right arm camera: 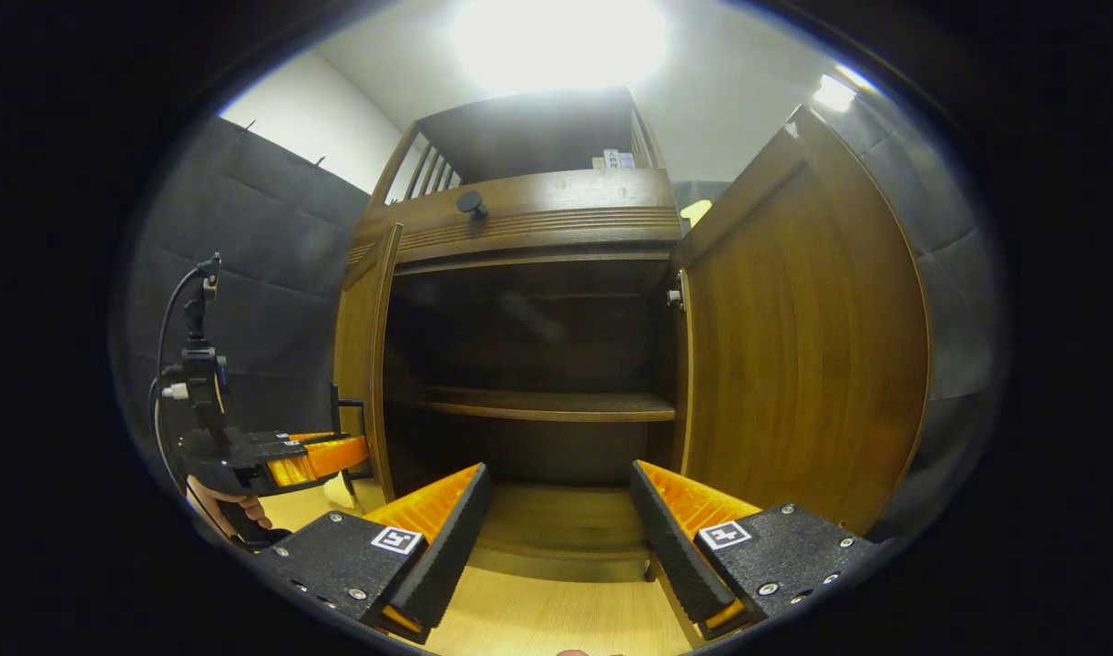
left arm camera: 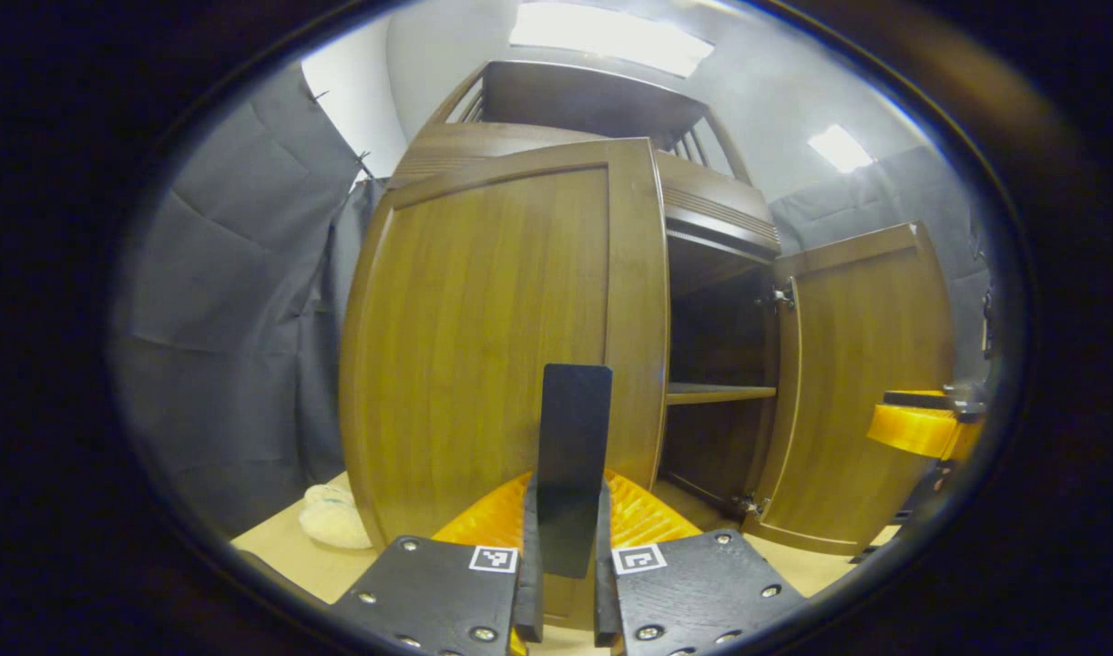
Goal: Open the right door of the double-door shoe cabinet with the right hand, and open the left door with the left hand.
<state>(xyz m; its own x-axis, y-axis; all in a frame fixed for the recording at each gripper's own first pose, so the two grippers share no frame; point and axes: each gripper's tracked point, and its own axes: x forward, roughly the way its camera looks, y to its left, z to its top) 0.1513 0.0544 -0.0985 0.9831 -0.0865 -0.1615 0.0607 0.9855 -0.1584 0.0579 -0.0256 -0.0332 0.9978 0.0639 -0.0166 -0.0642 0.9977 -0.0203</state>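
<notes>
Already both doors of the brown wooden double-door shoe cabinet (right arm camera: 529, 219) stand away from its front. The left tool (left arm camera: 570, 556) has its two fingers pinched close on a flat dark upright handle (left arm camera: 573, 456) belonging to the left wooden door (left arm camera: 484, 337) — that door is swung partway out, its panel facing the left gripper view. From the right gripper view the same tool (right arm camera: 324, 456) shows at the door's edge, with a hand (right arm camera: 224, 506) gripping it from below. The right tool (right arm camera: 556, 538) is spread wide and holds nothing; it points into the dark interior, where a wooden shelf (right arm camera: 538, 404) runs across. The right wooden door (right arm camera: 793, 346) is swung well out — just beside that tool. A pale soft object (left arm camera: 333, 519) lies on the light wooden floor (right arm camera: 538, 620) by the cabinet's left side.
</notes>
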